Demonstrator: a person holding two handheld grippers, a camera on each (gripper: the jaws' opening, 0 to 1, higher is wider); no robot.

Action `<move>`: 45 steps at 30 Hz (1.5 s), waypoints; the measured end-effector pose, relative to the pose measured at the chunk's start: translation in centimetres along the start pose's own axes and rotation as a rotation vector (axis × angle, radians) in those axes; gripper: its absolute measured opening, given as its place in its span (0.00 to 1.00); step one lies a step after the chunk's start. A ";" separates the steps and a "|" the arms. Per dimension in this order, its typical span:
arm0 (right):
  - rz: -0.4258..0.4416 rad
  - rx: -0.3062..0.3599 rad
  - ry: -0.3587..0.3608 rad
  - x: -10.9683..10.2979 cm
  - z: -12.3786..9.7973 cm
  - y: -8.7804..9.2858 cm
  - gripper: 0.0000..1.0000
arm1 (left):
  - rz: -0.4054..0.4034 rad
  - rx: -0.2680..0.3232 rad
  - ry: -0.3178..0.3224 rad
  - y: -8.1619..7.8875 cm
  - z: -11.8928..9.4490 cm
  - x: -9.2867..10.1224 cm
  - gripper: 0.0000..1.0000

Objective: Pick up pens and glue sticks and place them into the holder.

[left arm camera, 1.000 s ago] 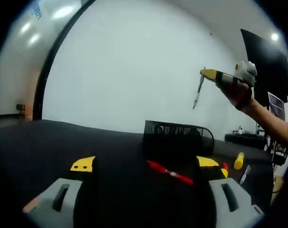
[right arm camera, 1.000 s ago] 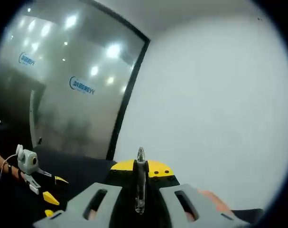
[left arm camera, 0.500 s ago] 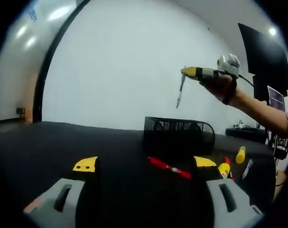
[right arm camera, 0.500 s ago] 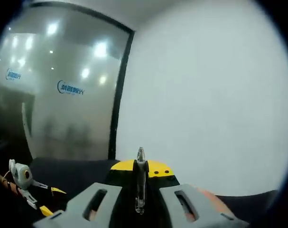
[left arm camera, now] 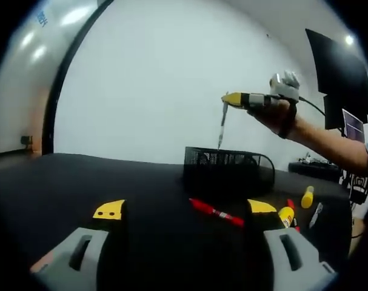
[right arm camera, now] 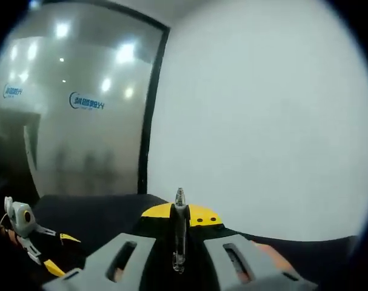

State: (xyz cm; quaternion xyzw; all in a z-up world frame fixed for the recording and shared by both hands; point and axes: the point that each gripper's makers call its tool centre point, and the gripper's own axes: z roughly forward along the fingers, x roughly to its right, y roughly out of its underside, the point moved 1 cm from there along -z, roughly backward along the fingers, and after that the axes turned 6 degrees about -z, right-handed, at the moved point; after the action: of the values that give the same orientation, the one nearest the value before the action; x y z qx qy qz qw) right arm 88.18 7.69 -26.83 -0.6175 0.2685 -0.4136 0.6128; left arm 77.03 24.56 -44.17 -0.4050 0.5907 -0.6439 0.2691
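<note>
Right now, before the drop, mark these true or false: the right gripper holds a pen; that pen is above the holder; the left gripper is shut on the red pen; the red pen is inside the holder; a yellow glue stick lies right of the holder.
1. The right gripper holds a pen: true.
2. That pen hangs above the holder: true.
3. The left gripper is shut on the red pen: false, its jaws stand open and apart.
4. The red pen is inside the holder: false, it lies on the table before it.
5. A yellow glue stick lies right of the holder: true.
</note>
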 end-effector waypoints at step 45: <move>-0.062 -0.053 -0.034 -1.4 -3.4 1.7 0.06 | -0.032 -0.002 -0.001 0.2 -0.4 0.3 0.68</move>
State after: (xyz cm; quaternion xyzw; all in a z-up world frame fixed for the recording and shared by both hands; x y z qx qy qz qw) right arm 84.90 6.91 -29.09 -0.6485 0.2495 -0.4145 0.5876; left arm 76.49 24.45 -44.29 -0.4150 0.5847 -0.6474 0.2584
